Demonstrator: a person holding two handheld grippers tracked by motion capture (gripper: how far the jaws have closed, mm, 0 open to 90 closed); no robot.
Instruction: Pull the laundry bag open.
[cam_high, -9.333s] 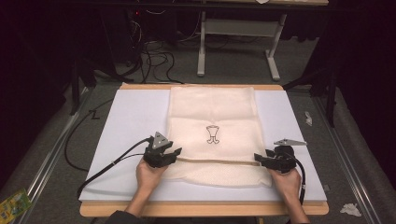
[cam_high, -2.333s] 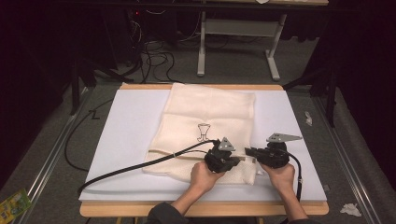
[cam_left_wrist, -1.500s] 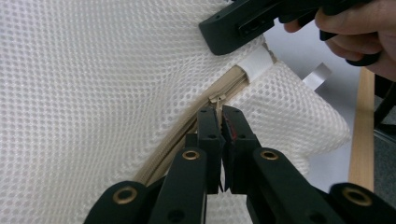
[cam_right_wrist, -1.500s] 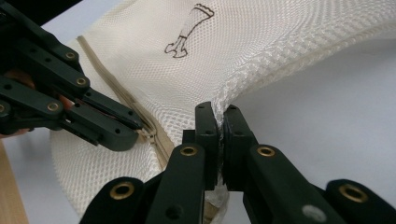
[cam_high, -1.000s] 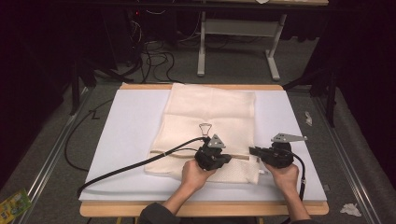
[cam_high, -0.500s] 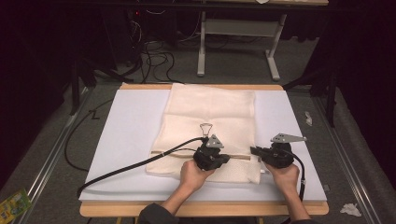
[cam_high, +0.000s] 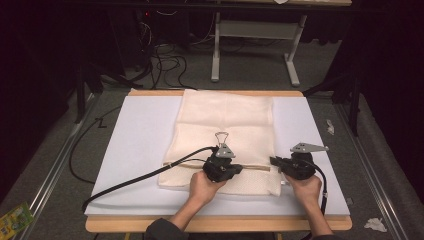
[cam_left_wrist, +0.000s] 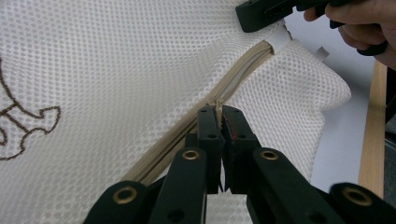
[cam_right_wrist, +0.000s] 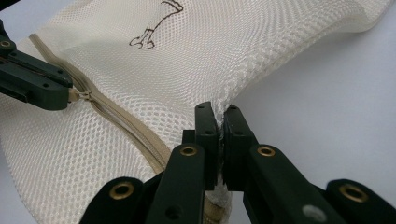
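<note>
A cream mesh bag (cam_high: 225, 117) with a brown stitched motif (cam_high: 221, 136) lies flat on the white mat (cam_high: 140, 130). A beige zipper (cam_high: 257, 168) runs across its near part. My left gripper (cam_high: 240, 170) is over the bag's middle, shut on the zipper pull (cam_left_wrist: 218, 108). My right gripper (cam_high: 272, 161) points left at the bag's right side, shut on the bag's edge (cam_right_wrist: 223, 105) by the zipper's end. In the right gripper view the left gripper (cam_right_wrist: 69, 94) holds the pull (cam_right_wrist: 83, 95). The right gripper (cam_left_wrist: 261, 11) sits at the top of the left gripper view.
The left gripper's black cable (cam_high: 140, 177) trails left across the mat. The wooden table edge (cam_high: 215, 223) runs along the front. A metal table frame (cam_high: 255, 30) and cables lie on the floor behind. A green packet (cam_high: 15, 220) and crumpled paper (cam_high: 375, 223) lie on the floor.
Over the last second the left gripper has slid slightly left along the zipper with the pull in its jaws. The right gripper has held still on the bag's edge.
</note>
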